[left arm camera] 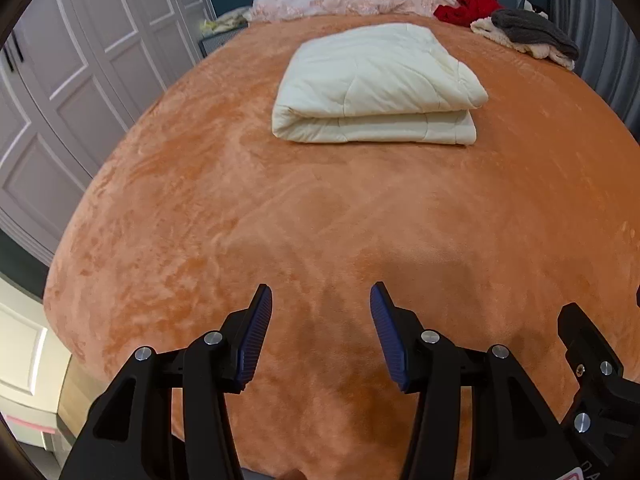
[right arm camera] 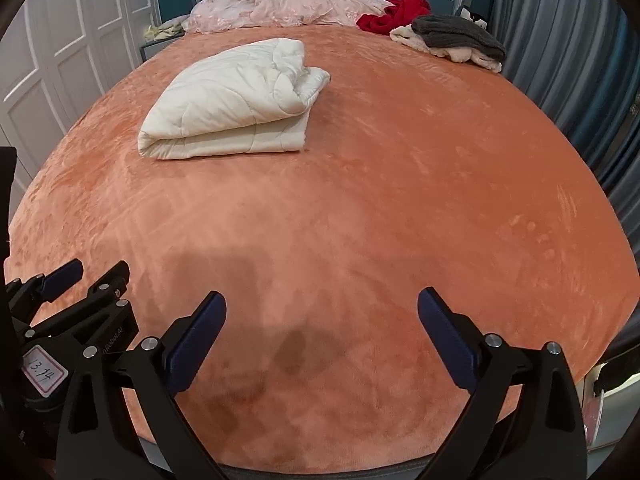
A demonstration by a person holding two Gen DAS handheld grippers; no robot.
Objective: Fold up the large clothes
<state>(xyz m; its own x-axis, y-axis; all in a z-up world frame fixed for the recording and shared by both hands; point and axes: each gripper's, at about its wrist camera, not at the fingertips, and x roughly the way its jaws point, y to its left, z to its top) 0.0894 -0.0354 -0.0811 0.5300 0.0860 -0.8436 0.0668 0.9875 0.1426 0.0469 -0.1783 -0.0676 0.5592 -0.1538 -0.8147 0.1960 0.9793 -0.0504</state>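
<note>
Right hand-held gripper (right arm camera: pixel 322 312) labelled neighbour (right arm camera: pixel 42 374), empty

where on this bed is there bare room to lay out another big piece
The widest bare patch is the near half of the orange bed cover, between the folded white quilt and both open claws, left claw and right claw. The strip right of the quilt is also free. The far end is crowded: pink bedding, red garment, grey and cream clothes.
</note>
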